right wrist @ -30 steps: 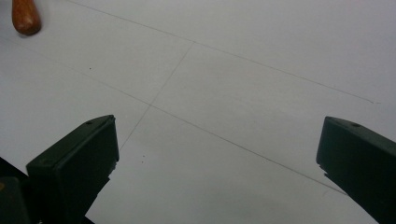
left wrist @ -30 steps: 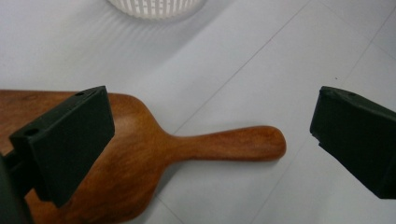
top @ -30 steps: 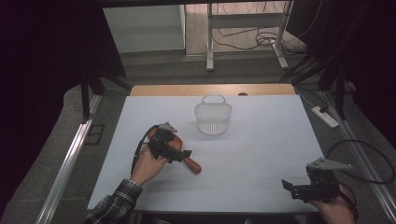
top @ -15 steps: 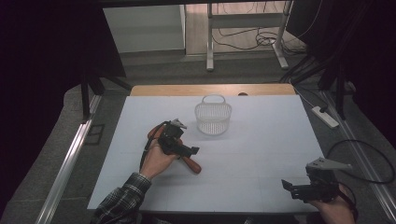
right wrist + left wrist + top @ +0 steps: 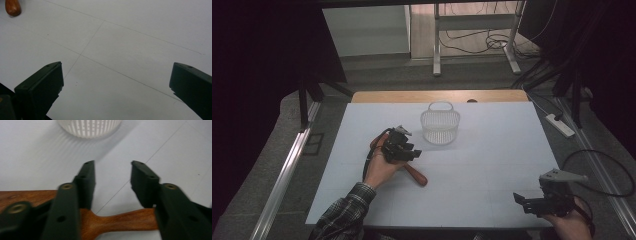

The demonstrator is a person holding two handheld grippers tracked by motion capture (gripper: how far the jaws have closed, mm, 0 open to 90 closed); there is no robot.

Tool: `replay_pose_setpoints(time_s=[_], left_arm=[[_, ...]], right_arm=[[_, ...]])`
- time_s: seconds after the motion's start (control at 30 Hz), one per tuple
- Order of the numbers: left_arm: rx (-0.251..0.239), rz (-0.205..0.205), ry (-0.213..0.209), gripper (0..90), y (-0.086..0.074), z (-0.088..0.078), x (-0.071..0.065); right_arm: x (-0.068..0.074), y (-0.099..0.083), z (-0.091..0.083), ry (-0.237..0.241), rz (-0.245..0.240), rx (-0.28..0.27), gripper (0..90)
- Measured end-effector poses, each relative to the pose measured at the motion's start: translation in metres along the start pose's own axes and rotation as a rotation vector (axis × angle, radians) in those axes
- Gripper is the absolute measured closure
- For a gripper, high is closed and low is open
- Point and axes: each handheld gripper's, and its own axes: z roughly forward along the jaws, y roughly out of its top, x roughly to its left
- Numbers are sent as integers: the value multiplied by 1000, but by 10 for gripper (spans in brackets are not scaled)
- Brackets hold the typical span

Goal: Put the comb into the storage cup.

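Note:
A brown wooden tool (image 5: 416, 175) with a narrow handle lies on the white table (image 5: 492, 150), left of centre. My left gripper (image 5: 411, 153) hovers right over it. In the left gripper view the wooden tool (image 5: 120, 220) runs crosswise beneath the jaws of my left gripper (image 5: 113, 167). Those jaws have just been closing. They stand partly apart, with bare table between the tips and no pad pressing on the wood. My right gripper (image 5: 521, 199) rests at the table's front right. In its own view my right gripper (image 5: 117, 72) is wide open over bare table.
A white slotted basket (image 5: 440, 127) with a handle stands just beyond the left gripper, seen close ahead as the basket (image 5: 88, 127). One end of the wooden tool (image 5: 12, 7) shows far off. A power strip (image 5: 559, 125) lies off the table's right edge.
The left hand has edged slightly to the right over the wooden tool. The right hand has stayed put.

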Motion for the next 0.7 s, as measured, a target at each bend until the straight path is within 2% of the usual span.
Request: replay_pose_setpoints(time_s=[0.1, 0.17, 0.23, 0.5, 0.7], left_arm=[[9, 1, -5, 736, -2, 1, 1], [14, -15, -15, 806, -3, 1, 2], [20, -8, -14, 872, -4, 1, 2], [45, 4, -25, 888, -10, 7, 1], [73, -20, -12, 888, -18, 14, 2]], right_arm=[[0, 0, 0, -1, -3, 5, 0], [0, 0, 0, -1, -4, 6, 0], [1, 0, 1, -1, -5, 10, 0], [2, 1, 2, -2, -15, 22, 1], [3, 1, 2, -5, -23, 27, 3]])
